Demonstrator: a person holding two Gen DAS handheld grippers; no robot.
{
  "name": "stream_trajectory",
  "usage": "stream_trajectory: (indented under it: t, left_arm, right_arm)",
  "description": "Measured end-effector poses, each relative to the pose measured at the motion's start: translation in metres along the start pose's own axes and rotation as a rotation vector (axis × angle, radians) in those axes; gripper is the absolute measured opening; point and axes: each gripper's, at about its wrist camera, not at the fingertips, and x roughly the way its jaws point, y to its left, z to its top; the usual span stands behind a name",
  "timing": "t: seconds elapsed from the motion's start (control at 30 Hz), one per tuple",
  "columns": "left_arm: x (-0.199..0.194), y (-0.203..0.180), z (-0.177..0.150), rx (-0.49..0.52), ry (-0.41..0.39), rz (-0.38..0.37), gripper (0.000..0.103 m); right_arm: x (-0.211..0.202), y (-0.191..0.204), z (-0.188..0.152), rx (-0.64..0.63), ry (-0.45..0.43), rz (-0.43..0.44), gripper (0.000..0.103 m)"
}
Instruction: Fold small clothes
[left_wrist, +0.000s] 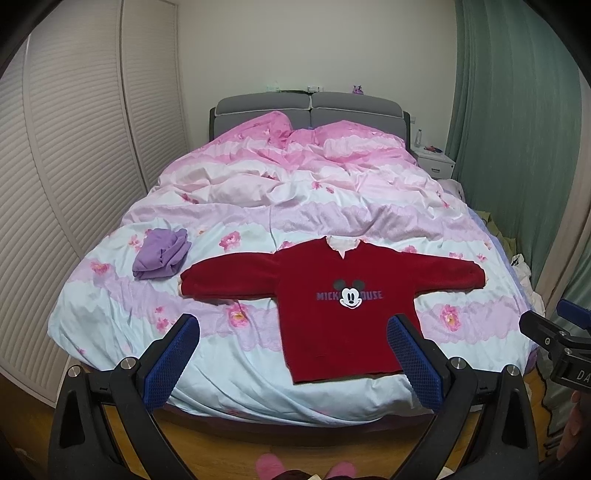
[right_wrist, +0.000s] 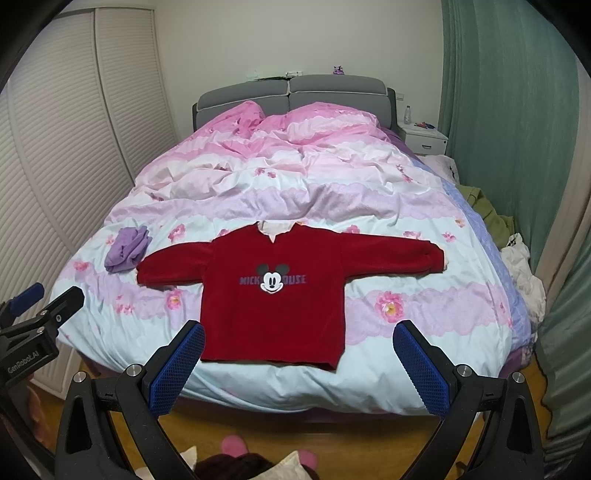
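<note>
Both grippers, left gripper (left_wrist: 293, 363) and right gripper (right_wrist: 299, 363), gape empty before the red sweater (right_wrist: 273, 295), a purple garment (right_wrist: 127, 249), seemingly folded, alongside.

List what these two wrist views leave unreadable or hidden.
- Red sweater: the Mickey face covers the middle letters of the print, in both views.
- Purple garment: bunched up, type unclear.
- Items on the headboard: too small.
- Nightstand: clutter on top too small.

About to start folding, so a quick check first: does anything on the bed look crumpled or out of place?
The red sweater lies flat, sleeves spread, ready to fold. The purple garment beside its sleeve is bunched in a loose heap, not folded. The duvet is rumpled near the headboard. Both grippers are open, holding nothing.
</note>
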Motion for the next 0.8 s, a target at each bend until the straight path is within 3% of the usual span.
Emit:
stream_trajectory:
  t: [0.8]
  left_arm:
    - [0.0001, 0.0051, 0.0015, -0.006, 0.001, -0.009, 0.103]
  right_arm:
    - [0.0004, 0.0019, 0.0033, -0.003, -0.001, -0.005, 0.103]
